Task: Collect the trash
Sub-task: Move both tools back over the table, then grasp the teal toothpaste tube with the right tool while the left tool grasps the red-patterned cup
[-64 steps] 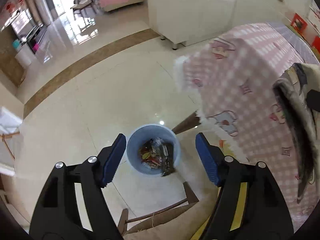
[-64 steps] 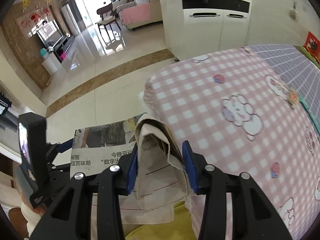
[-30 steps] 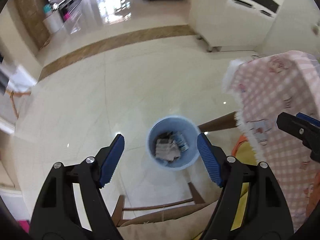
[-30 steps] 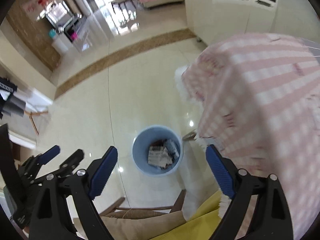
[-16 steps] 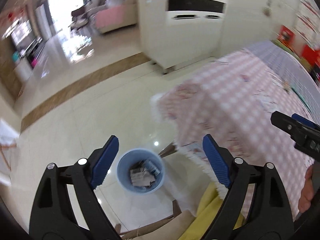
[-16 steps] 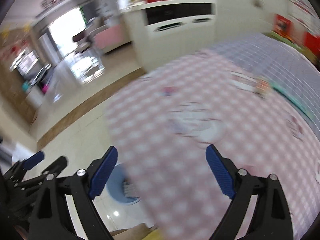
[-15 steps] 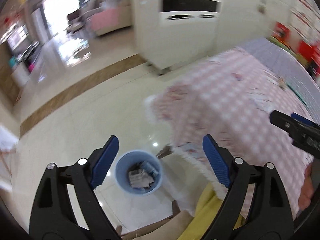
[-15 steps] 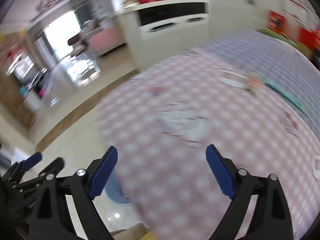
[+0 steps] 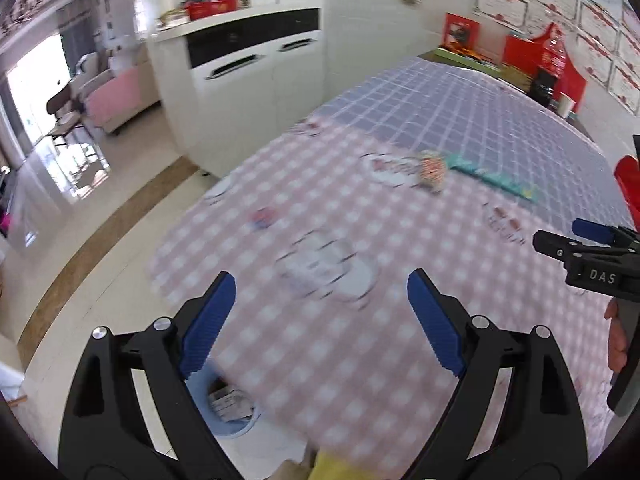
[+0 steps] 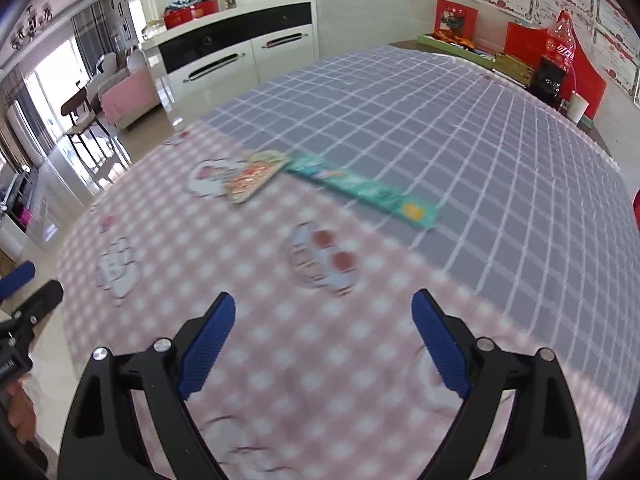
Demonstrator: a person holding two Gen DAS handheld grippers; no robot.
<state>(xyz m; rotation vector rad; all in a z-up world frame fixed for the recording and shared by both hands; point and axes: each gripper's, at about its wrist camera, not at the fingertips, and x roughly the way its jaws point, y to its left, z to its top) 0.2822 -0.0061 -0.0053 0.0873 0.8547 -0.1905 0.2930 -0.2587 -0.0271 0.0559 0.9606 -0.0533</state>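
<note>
- Left wrist view: the left gripper point(image 9: 318, 320) has its fingers point(image 9: 208, 322) spread wide with nothing between them; they have just been opening further.
- They hang over the surface point(image 9: 400, 248), covered in a pink checked cloth printed with cartoon figures, which gives way to a grey-blue grid cloth point(image 9: 460, 120) farther off.
- Two pieces of trash lie near that seam: a colourful wrapper point(image 9: 432, 168) and, just beside it, a long teal packet point(image 9: 492, 178).
- On the floor at the near edge stands a pale blue bin point(image 9: 236, 412) with paper in it, half hidden behind the left finger and the cloth.
- The right gripper point(image 9: 592, 256) enters at the right edge, cut off.
- A white cabinet point(image 9: 256, 80) stands beyond; much of the cloth is blurred.
- Right wrist view: the right gripper point(image 10: 324, 338) is also wide open and empty above the pink cloth point(image 10: 280, 320).
- The wrapper point(image 10: 256, 176) and teal packet point(image 10: 368, 192) lie ahead, their ends about touching.
- A red-labelled bottle point(image 10: 560, 46) stands at the far end.
</note>
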